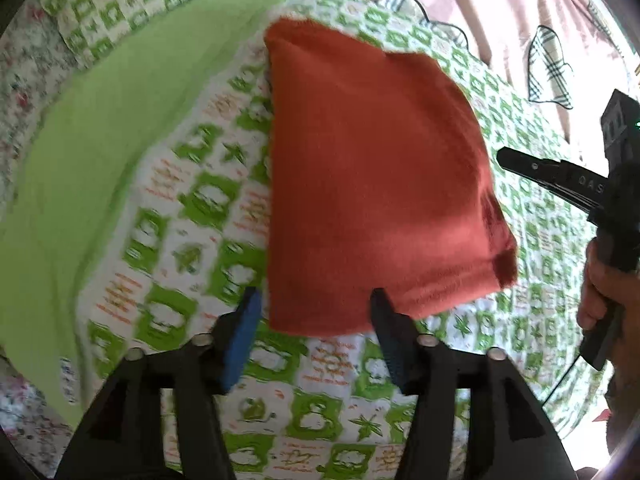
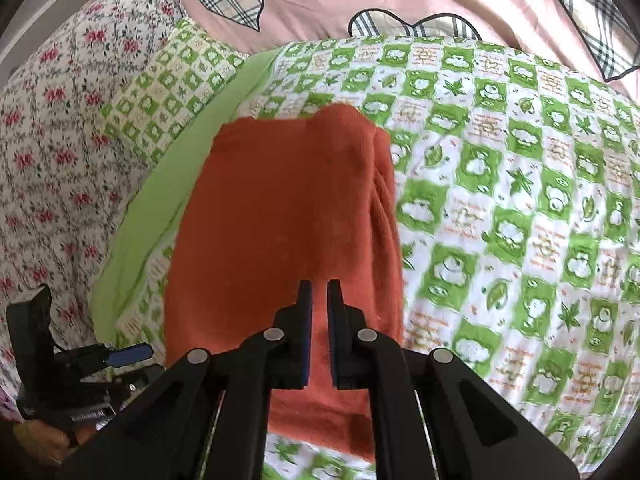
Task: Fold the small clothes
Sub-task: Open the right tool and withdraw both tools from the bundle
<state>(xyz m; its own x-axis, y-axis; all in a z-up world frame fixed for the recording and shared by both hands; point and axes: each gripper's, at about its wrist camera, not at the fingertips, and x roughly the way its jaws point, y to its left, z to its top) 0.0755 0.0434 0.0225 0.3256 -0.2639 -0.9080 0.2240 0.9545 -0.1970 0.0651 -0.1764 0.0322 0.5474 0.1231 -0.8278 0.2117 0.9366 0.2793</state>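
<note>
While the folded orange garment (image 1: 372,176) lies flat on the green-checked sheet (image 1: 192,208), my left gripper (image 1: 316,312) stands wide at its near edge, gripping nothing; my right gripper (image 2: 319,300) hovers over it, fingers narrowed, nothing between them.

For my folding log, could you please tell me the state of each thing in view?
Orange cloth: folded into a rough rectangle, lying flat on the bedspread.
Left tongs: open, at the cloth's near edge, gripping nothing.
Right tongs: nearly closed, narrow gap, above the cloth, holding nothing.
Green checked bedspread: spread out.
</note>
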